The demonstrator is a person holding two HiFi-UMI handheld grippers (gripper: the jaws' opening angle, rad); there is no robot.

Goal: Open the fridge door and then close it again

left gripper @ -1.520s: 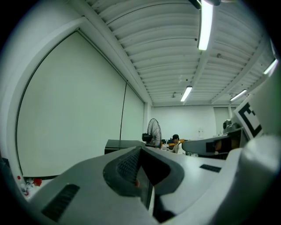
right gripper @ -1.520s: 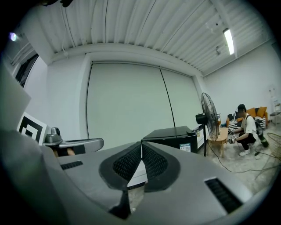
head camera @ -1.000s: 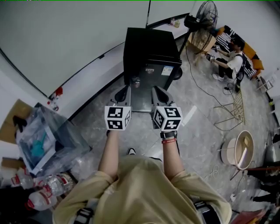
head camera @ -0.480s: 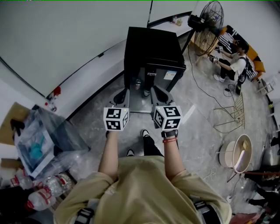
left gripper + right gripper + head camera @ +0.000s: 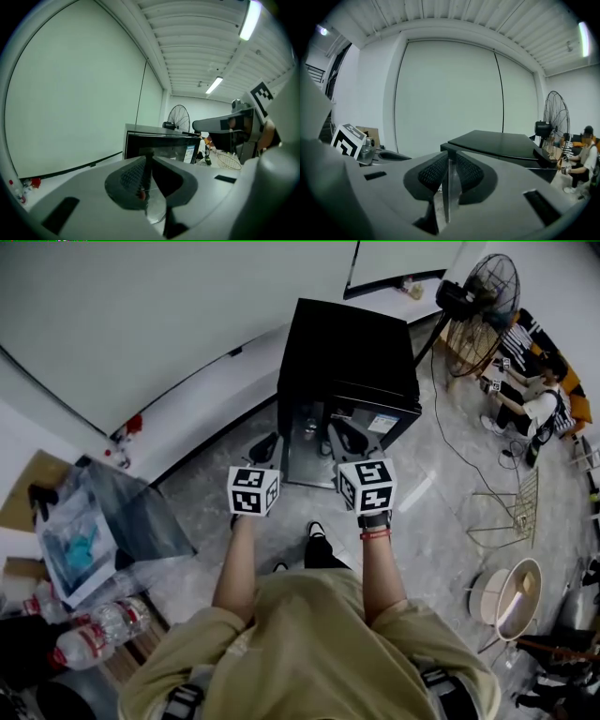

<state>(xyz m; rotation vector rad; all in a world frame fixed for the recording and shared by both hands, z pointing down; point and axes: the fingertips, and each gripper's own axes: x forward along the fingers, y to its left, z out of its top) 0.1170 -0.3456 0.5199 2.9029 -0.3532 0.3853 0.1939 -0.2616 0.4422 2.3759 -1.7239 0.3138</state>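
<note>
Gleaming black box-shaped fridge [image 5: 349,348]

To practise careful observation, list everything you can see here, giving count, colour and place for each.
fridge: one, black, by the white wall, ahead of both grippers
fan: one, black, standing right of the fridge
seated person: one, far right, beyond the fan
storage bin: one, clear, floor at left
bottles: several, clear with red, lower left
basin: one, pale, floor at right
left gripper: one, grey, jaws together, empty
right gripper: one, grey, jaws just opened a slit, nothing between
</note>
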